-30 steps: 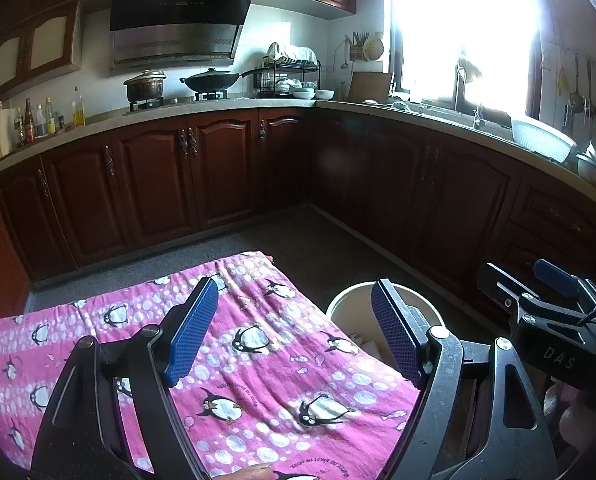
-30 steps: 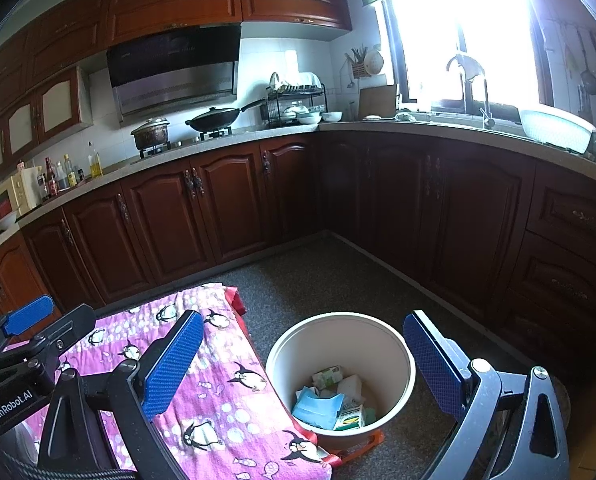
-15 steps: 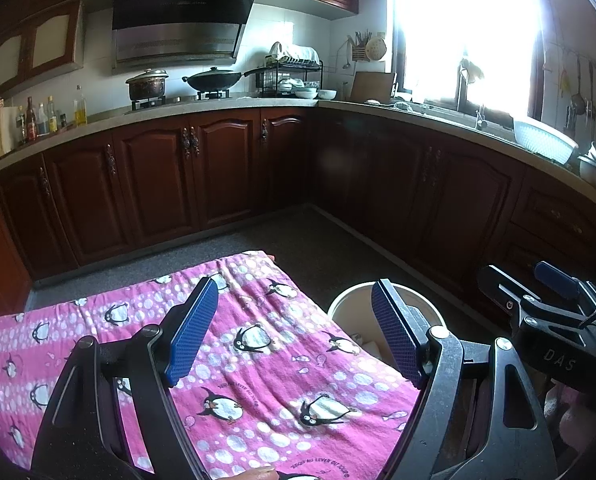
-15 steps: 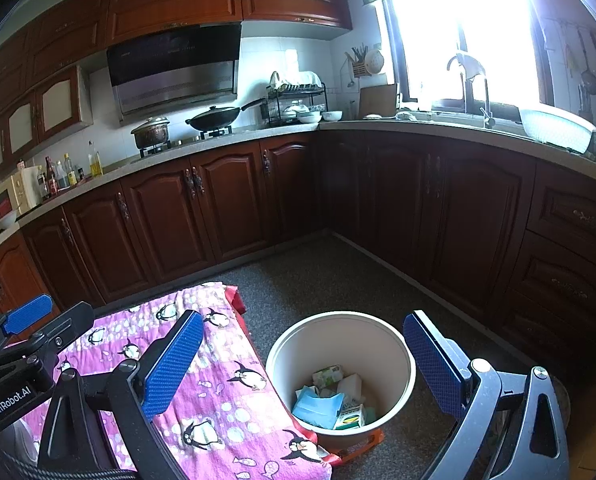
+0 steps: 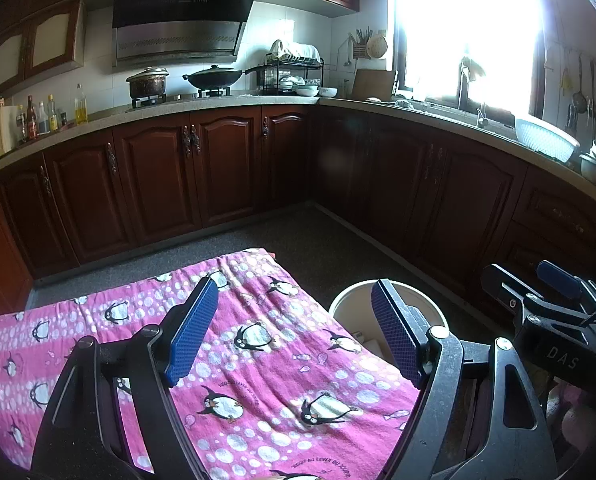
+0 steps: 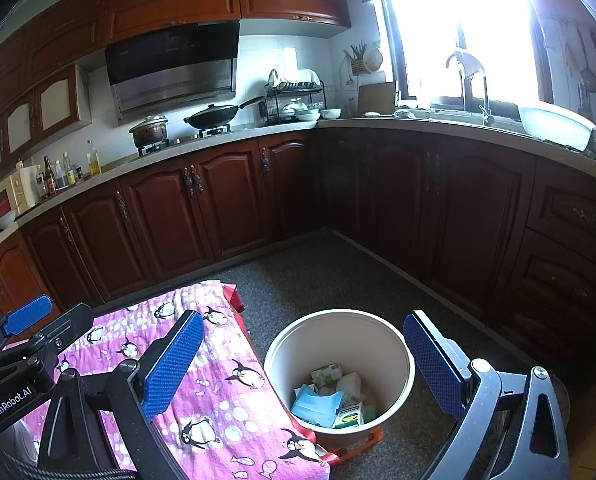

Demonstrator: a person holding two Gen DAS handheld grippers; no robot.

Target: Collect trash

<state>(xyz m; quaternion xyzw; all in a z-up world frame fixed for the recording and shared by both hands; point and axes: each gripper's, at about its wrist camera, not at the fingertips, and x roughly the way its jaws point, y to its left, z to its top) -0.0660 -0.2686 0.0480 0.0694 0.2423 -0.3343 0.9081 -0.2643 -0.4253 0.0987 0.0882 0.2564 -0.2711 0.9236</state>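
Both hand-held grippers are held empty with their jaws spread wide. The left hand-held gripper [image 5: 294,336] is poised above the pink penguin-print cloth [image 5: 258,360] that covers the worktop, and no loose trash is seen on the visible part of that cloth. The right hand-held gripper [image 6: 301,364] is held above and just in front of the white trash bucket [image 6: 377,324], which stands on the grey floor [image 6: 317,276] just beside the cloth's right edge.

The trash already collected lies at the bottom of the bucket: a crumpled blue wrapper [image 6: 315,404], a small green-and-white carton [image 6: 349,414] and some white and pale green paper packaging [image 6: 329,374]. These pieces are judged to be light, soft and easily crushed; a wrapper would best be pinched at a raised fold, and the carton across its flat faces. The film is probably slippery, so a firm closing of the pads would be wanted.

From the right wrist view the bucket's opening is framed between the blue pads [image 6: 170,364]. In the left wrist view the bucket is partly hidden behind the right-side pad. The task is judged to be near its end, if nothing else is left outside the views.
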